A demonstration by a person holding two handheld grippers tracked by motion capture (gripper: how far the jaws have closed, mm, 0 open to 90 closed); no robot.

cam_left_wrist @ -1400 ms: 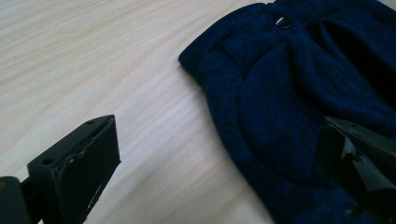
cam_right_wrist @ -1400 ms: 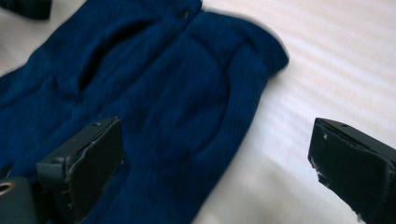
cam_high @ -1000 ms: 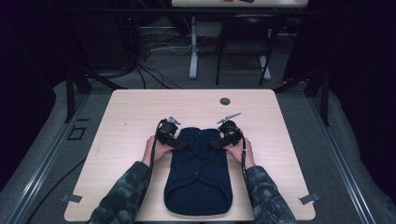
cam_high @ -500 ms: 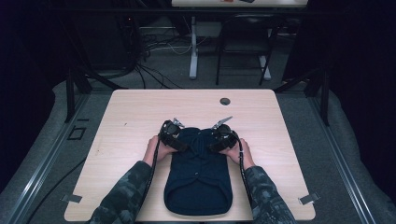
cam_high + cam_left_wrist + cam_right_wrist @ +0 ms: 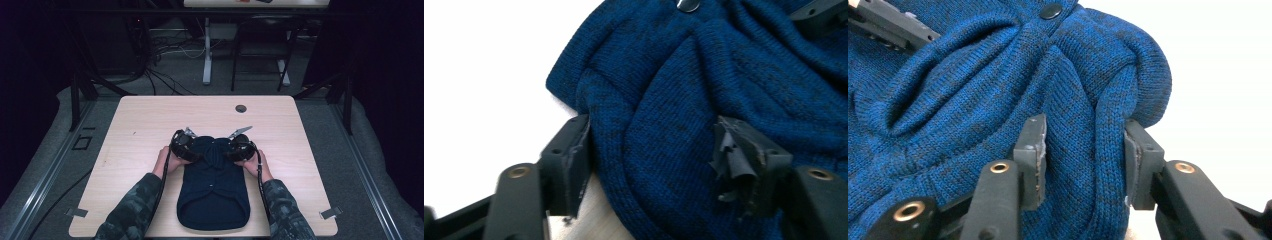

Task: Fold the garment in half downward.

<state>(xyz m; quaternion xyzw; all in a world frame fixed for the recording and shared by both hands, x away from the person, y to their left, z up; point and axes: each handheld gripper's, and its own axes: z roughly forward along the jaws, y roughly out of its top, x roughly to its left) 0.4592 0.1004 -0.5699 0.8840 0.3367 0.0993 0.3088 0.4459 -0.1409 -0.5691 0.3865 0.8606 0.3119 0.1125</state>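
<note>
At the desk [image 5: 150,120] centre, your left tool [image 5: 651,160] and right tool [image 5: 1083,160], jaws just closing, pinch the blue sweater's [image 5: 214,192] far shoulders.

Between my matt black plastic jaws I see a rough-knit blue wool sweater [image 5: 998,85]; beneath lies the smooth pale wood table [image 5: 150,120].

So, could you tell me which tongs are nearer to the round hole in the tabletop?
Right. The right tongs lie straight toward the person from the hole; the left tongs lie farther off to its left. Both have just been closing, the knitted garment between their jaws.
</note>
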